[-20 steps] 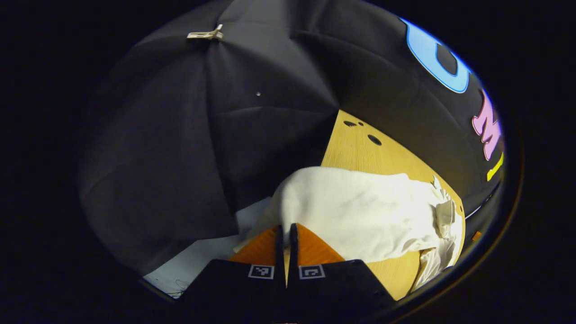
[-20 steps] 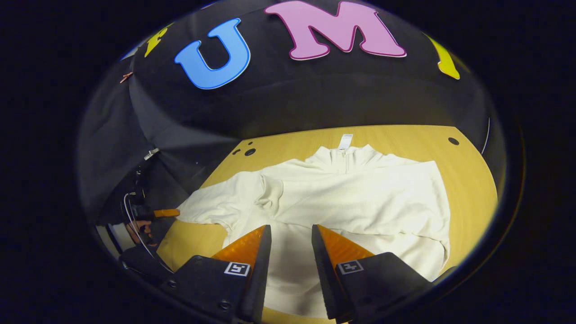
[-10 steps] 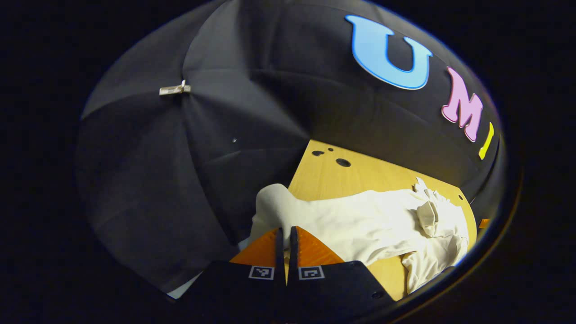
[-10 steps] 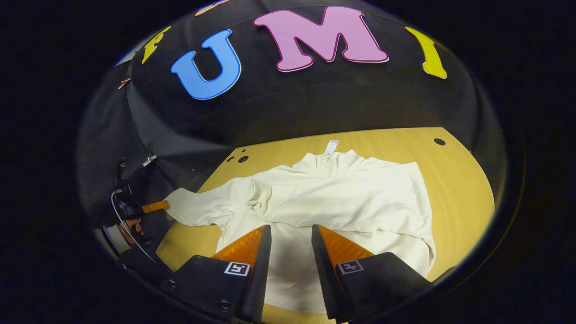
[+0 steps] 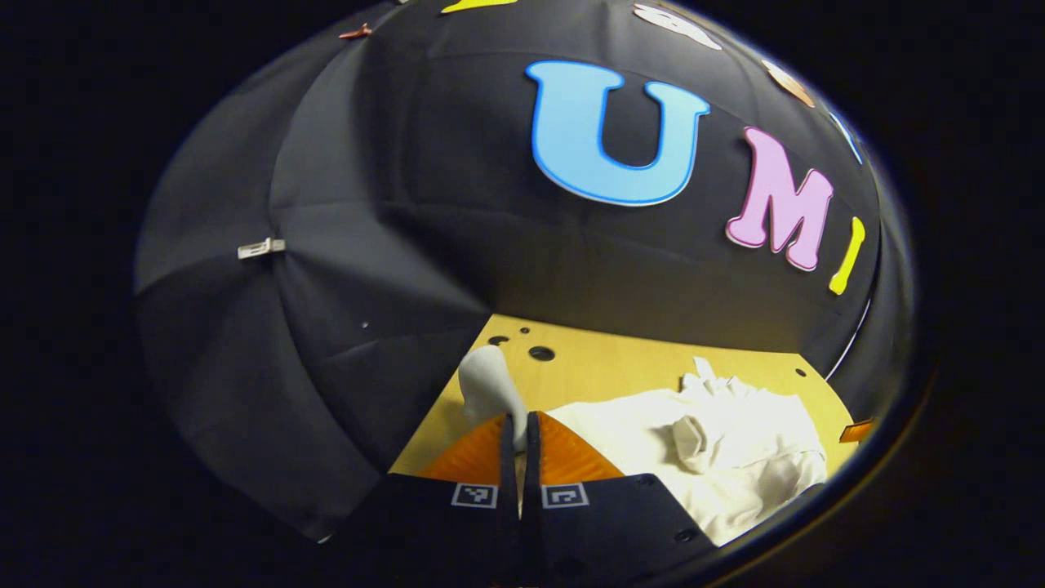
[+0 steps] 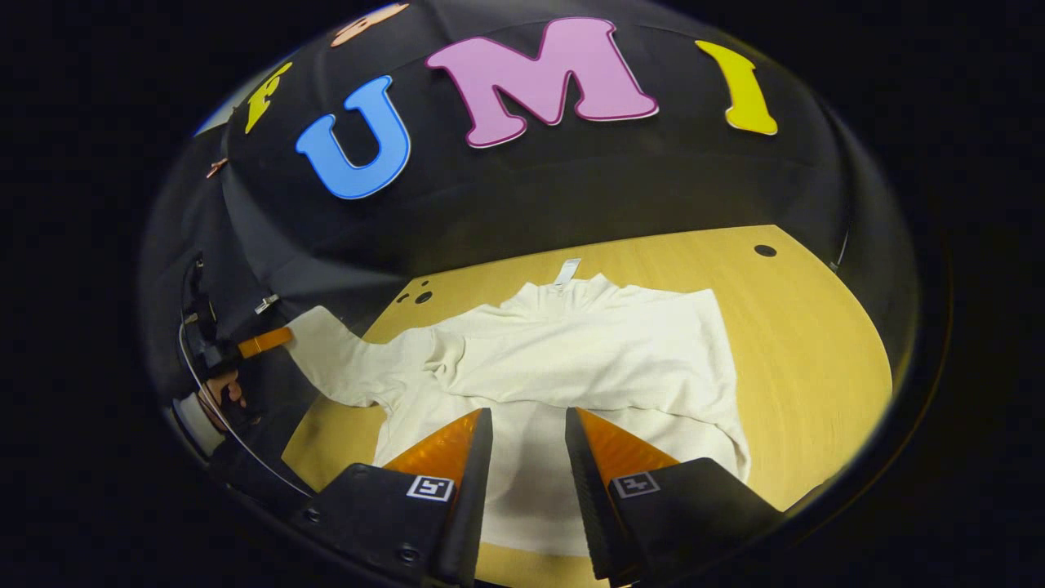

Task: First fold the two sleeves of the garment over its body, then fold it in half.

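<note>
Lifted the left sleeve (image 6: 326, 359) higher off the table (image 6: 800, 343) than a second before, pinched in the clenched left gripper (image 5: 519, 433). Kept the right gripper (image 6: 529, 457) parted and empty over the garment (image 6: 588, 359) (spread flat). Right sleeve looked already folded; left sleeve and halving remained.

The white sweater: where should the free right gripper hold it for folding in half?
Probably the bottom hem of the white sweater, approached from the near table edge: it lies flat just beyond the open right gripper, opposite the collar.
</note>
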Tool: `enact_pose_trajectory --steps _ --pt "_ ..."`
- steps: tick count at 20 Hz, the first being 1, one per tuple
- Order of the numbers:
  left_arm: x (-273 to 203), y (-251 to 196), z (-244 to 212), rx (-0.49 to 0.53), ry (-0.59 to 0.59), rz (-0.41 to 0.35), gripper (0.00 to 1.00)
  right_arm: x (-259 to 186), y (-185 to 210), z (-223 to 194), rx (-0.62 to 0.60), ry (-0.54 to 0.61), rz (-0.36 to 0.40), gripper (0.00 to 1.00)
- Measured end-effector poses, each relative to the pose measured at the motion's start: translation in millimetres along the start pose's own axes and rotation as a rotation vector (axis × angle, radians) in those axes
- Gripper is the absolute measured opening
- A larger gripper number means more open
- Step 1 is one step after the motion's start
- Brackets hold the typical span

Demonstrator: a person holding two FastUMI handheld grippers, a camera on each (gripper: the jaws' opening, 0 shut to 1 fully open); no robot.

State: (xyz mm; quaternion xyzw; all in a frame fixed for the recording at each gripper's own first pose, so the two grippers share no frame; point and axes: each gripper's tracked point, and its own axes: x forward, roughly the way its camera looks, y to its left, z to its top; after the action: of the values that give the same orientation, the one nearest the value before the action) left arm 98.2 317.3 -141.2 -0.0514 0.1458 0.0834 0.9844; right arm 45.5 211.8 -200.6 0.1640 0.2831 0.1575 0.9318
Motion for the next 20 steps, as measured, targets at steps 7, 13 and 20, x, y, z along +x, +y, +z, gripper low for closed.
enact_pose_trajectory --steps 7,13,20 --pt "6 -119 22 0.099 -0.049 -0.116 0.05 -29 -70 3 0.044 -0.023 -0.068 0.55" --pt "14 -219 10 0.151 -0.036 -0.208 0.05 -47 -129 6 0.110 -0.044 -0.126 0.55" --pt "21 -312 -22 0.201 0.013 -0.293 0.05 -61 -169 -5 0.162 -0.039 -0.156 0.55"
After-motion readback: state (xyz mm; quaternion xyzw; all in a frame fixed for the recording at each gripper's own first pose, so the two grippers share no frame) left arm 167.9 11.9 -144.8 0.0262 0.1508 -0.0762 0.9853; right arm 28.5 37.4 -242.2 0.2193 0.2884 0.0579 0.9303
